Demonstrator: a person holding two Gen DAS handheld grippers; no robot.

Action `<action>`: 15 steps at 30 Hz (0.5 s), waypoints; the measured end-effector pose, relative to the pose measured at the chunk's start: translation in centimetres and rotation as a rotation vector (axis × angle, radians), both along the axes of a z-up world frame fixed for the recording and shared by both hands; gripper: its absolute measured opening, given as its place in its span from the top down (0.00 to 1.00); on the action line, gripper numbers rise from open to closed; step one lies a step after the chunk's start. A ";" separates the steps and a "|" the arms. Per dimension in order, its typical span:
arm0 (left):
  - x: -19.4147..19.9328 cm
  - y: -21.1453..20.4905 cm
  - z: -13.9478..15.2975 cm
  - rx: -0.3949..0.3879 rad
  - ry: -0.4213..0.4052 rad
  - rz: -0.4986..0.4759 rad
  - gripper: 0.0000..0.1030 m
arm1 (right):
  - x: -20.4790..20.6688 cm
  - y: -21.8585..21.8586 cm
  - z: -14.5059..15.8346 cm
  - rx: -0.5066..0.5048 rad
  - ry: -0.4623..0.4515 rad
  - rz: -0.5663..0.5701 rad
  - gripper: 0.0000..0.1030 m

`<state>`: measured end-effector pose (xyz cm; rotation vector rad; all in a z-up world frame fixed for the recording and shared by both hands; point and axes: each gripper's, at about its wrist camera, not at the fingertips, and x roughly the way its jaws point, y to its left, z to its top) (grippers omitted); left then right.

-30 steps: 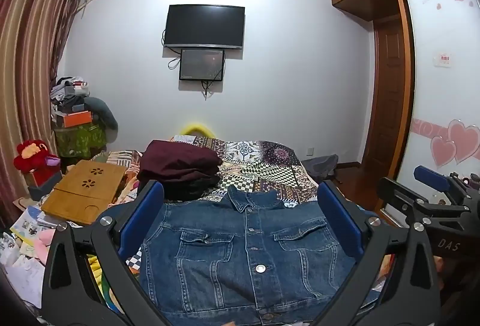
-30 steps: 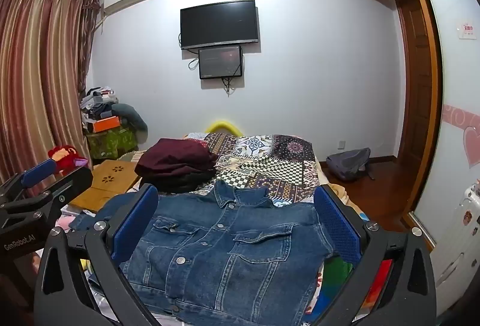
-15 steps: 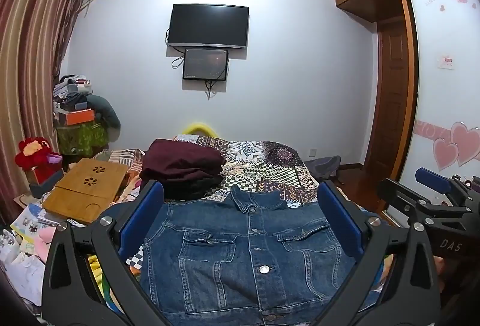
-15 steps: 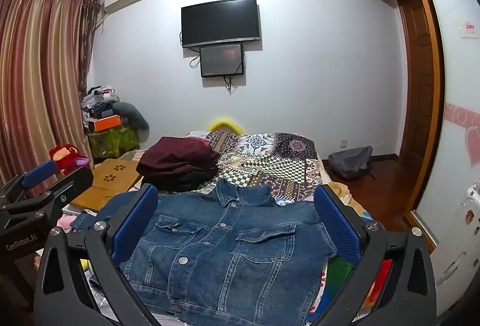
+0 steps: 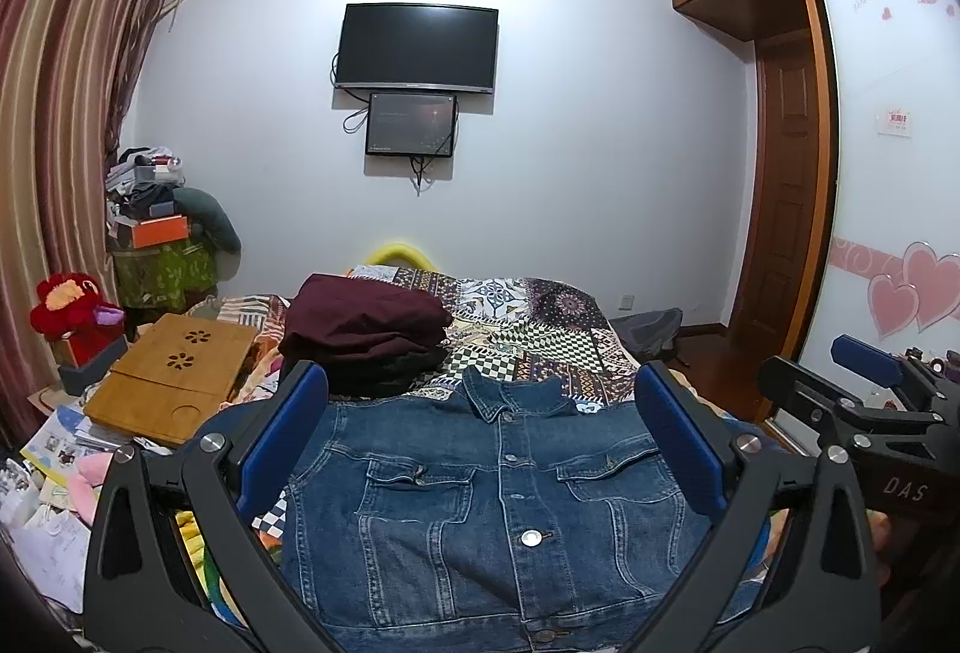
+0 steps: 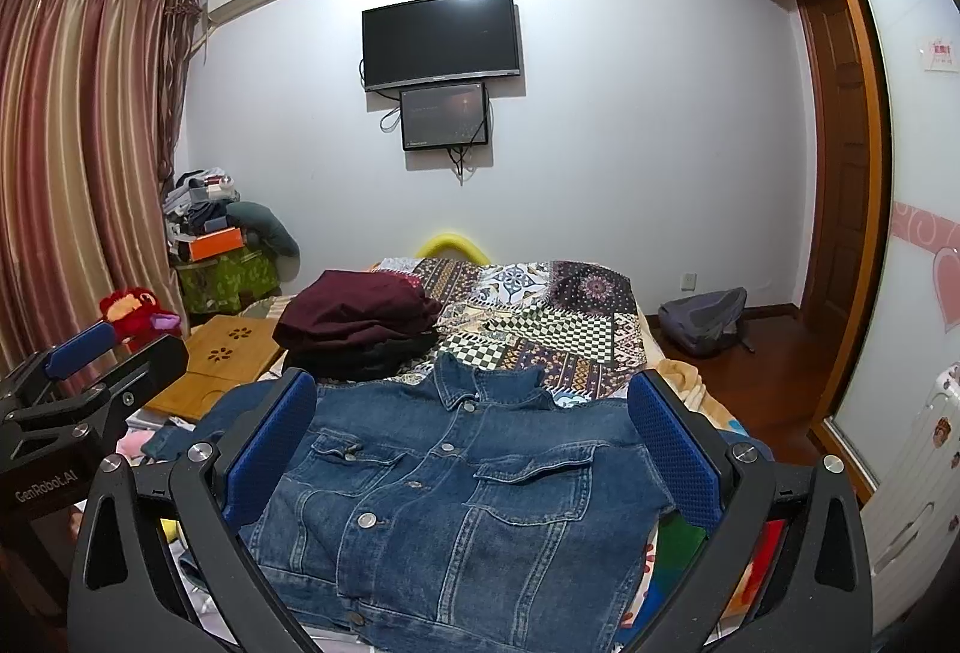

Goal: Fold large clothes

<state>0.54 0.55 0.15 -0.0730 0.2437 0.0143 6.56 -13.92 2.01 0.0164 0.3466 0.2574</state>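
Denim jacket (image 5: 498, 503) between wide, empty jaws

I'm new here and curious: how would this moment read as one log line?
task: fold | jacket: flat, buttoned | left gripper: open | right gripper: open

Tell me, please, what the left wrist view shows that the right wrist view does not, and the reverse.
Only the left wrist view shows the right gripper at its right edge, the two pink hearts on the wardrobe door, and the papers beside the bed. Only the right wrist view shows the left gripper at its left edge and the white radiator. Both show the denim jacket spread front-up, buttoned, the folded maroon garment behind it, and open jaws.
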 end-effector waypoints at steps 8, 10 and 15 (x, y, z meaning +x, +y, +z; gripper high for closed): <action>0.1 0.0 -0.3 0.001 0.002 -0.001 0.00 | 0.1 -0.1 0.2 0.004 0.005 0.000 0.00; 0.1 -0.1 -0.3 0.001 0.002 -0.001 0.00 | 0.1 -0.2 0.2 0.005 0.004 0.000 0.00; 0.3 0.0 -0.5 -0.001 0.006 -0.001 0.00 | 0.2 -0.2 0.2 0.004 0.005 -0.001 0.00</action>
